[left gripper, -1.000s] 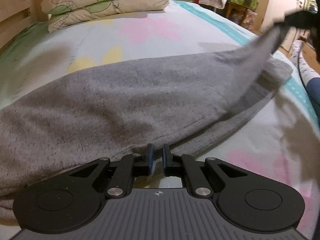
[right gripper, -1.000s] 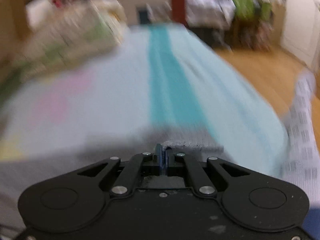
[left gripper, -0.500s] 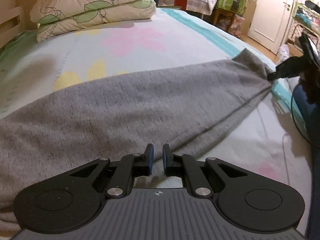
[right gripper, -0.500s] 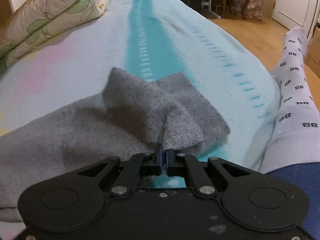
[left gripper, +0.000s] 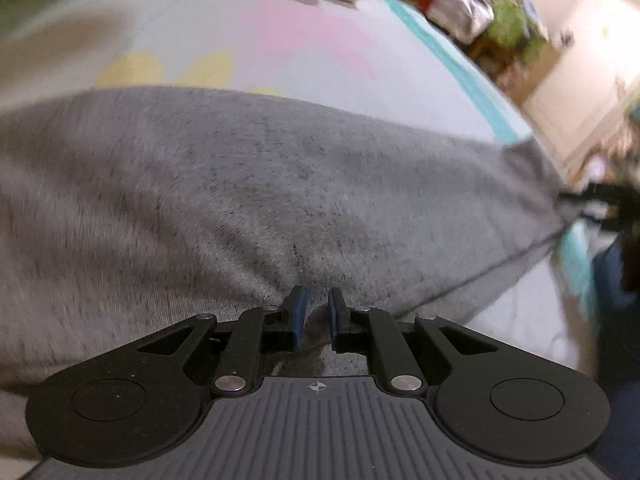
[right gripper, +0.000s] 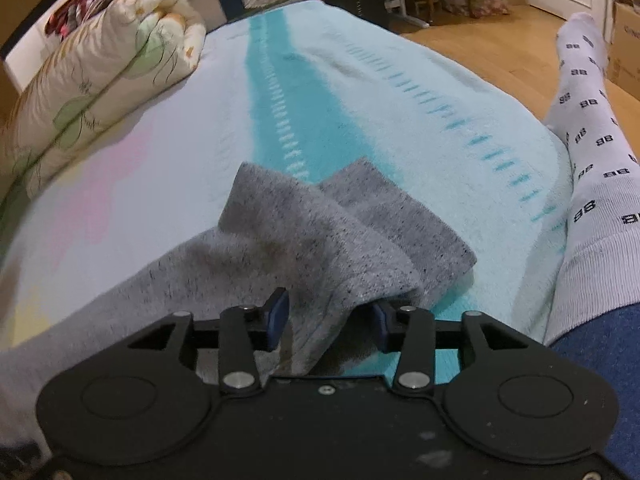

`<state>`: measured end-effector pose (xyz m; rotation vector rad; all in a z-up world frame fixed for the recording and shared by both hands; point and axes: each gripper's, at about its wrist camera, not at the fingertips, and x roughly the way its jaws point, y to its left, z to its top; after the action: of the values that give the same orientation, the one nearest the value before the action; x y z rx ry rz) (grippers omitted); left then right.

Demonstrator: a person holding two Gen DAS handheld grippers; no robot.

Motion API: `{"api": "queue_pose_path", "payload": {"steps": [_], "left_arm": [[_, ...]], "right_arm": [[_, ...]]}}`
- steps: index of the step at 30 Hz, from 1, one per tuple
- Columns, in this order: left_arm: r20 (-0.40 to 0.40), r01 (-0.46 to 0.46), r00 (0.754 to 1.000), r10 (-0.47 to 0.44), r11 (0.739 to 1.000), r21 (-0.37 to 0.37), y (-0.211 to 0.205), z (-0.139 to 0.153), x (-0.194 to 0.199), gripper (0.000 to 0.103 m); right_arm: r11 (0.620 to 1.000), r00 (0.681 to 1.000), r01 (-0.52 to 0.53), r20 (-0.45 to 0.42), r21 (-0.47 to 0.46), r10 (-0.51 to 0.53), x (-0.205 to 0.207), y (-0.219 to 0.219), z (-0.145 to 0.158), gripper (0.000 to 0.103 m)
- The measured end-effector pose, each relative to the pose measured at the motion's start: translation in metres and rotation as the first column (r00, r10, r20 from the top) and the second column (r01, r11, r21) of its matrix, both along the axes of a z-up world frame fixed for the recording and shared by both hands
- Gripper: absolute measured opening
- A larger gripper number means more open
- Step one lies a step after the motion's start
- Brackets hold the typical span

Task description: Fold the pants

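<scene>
Grey pants (left gripper: 280, 184) lie stretched across the bed, one leg doubled over the other. My left gripper (left gripper: 316, 316) pinches a puckered fold of the pants at their near edge, and its jaws are just starting to open. The leg cuffs (right gripper: 312, 240) rest in a loose heap on the teal stripe of the sheet. My right gripper (right gripper: 328, 318) is opening. Its blue pads stand wide on either side of a cuff fold without pressing on it. In the left wrist view the right gripper (left gripper: 596, 196) is a dark blur at the cuff end.
Folded flowered bedding (right gripper: 100, 72) lies at the head of the bed. A person's leg in a white patterned sock (right gripper: 592, 184) and blue trousers (right gripper: 600, 360) sits by the bed's right edge. Wooden floor (right gripper: 480, 40) and furniture lie beyond.
The right gripper brought the cuff down onto the bed and then spread its jaws, so the cuff now lies loose. The left gripper shifted and rolled while keeping its pinch.
</scene>
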<state>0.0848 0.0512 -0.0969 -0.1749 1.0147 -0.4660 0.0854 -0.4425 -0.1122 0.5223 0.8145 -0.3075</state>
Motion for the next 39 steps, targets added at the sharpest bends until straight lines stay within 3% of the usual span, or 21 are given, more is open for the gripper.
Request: {"api": "queue_pose_path", "payload": {"steps": [3, 6, 7, 8, 9, 11, 14, 16, 18, 20, 22, 27, 31, 34, 36, 38, 39], "left_arm": [[-0.057, -0.046, 0.997, 0.042, 0.996, -0.076, 0.012, -0.004, 0.004, 0.012], [-0.043, -0.024, 0.999, 0.022, 0.999, -0.048, 0.008, -0.003, 0.003, 0.012], [-0.030, -0.008, 1.000, 0.007, 1.000, -0.027, 0.005, -0.002, 0.002, 0.012], [-0.017, 0.007, 1.000, -0.007, 1.000, -0.004, 0.000, -0.001, 0.002, 0.012], [-0.007, 0.021, 1.000, -0.021, 1.000, 0.017, -0.003, 0.000, 0.000, 0.012], [-0.003, 0.025, 1.000, -0.025, 0.999, 0.028, -0.006, 0.001, 0.000, 0.012], [-0.005, 0.015, 1.000, -0.015, 1.000, 0.017, -0.006, 0.001, 0.000, 0.012], [-0.001, 0.015, 1.000, -0.015, 1.000, 0.012, -0.004, 0.000, 0.000, 0.012], [0.000, 0.017, 1.000, -0.017, 1.000, 0.012, -0.004, 0.001, 0.000, 0.012], [-0.004, 0.020, 1.000, -0.020, 1.000, 0.017, -0.002, 0.001, 0.000, 0.012], [-0.003, 0.026, 1.000, -0.026, 0.999, 0.026, -0.003, 0.002, 0.000, 0.012], [0.018, 0.076, 0.997, -0.077, 0.995, 0.064, -0.008, 0.008, 0.000, 0.013], [0.054, 0.153, 0.986, -0.158, 0.984, 0.093, -0.007, 0.020, -0.014, 0.014], [0.062, 0.217, 0.971, -0.229, 0.963, 0.160, -0.004, 0.025, -0.025, 0.028], [0.067, 0.222, 0.969, -0.236, 0.959, 0.178, 0.004, 0.028, -0.032, 0.038], [0.065, 0.209, 0.973, -0.223, 0.962, 0.176, 0.011, 0.030, -0.036, 0.055], [0.066, 0.199, 0.975, -0.214, 0.963, 0.180, 0.015, 0.031, -0.037, 0.059]], "right_arm": [[0.998, 0.999, 0.045, 0.006, 0.035, -0.045, 0.000, -0.010, -0.001, 0.049], [0.991, 0.995, 0.097, 0.011, 0.093, -0.098, 0.001, -0.019, -0.005, 0.049], [0.989, 0.993, 0.112, 0.013, 0.098, -0.113, 0.003, -0.020, -0.005, 0.038], [0.990, 0.993, 0.116, 0.018, 0.085, -0.118, 0.006, -0.020, -0.003, 0.013], [0.993, 0.994, 0.101, 0.033, 0.067, -0.103, 0.008, -0.017, 0.003, 0.012], [0.997, 0.992, 0.032, 0.124, -0.069, -0.023, 0.012, 0.001, 0.029, 0.012], [0.913, 0.942, -0.093, 0.263, -0.396, 0.209, -0.001, 0.048, 0.074, 0.012], [0.870, 0.939, -0.144, 0.213, -0.471, 0.270, -0.004, 0.060, 0.075, 0.011], [0.892, 0.978, -0.172, 0.034, -0.417, 0.205, 0.008, 0.046, 0.044, 0.011], [0.944, 0.987, -0.140, -0.117, -0.299, 0.109, 0.016, 0.022, 0.009, 0.011], [0.966, 0.991, -0.099, -0.115, -0.239, 0.073, 0.011, 0.012, -0.002, 0.011], [0.947, 0.990, -0.129, -0.094, -0.295, 0.105, 0.011, 0.020, 0.005, 0.011], [0.949, 0.994, -0.089, -0.092, -0.301, 0.064, 0.010, 0.007, 0.008, 0.011], [0.971, 0.985, -0.072, -0.169, -0.230, 0.033, 0.015, -0.006, -0.004, 0.017], [0.961, 0.989, -0.072, -0.147, -0.267, 0.033, 0.010, 0.000, 0.004, 0.023], [0.944, 0.991, -0.075, -0.131, -0.322, 0.034, 0.006, 0.011, 0.015, 0.035], [0.931, 0.992, -0.085, -0.117, -0.354, 0.046, 0.003, 0.019, 0.023, 0.036]]}}
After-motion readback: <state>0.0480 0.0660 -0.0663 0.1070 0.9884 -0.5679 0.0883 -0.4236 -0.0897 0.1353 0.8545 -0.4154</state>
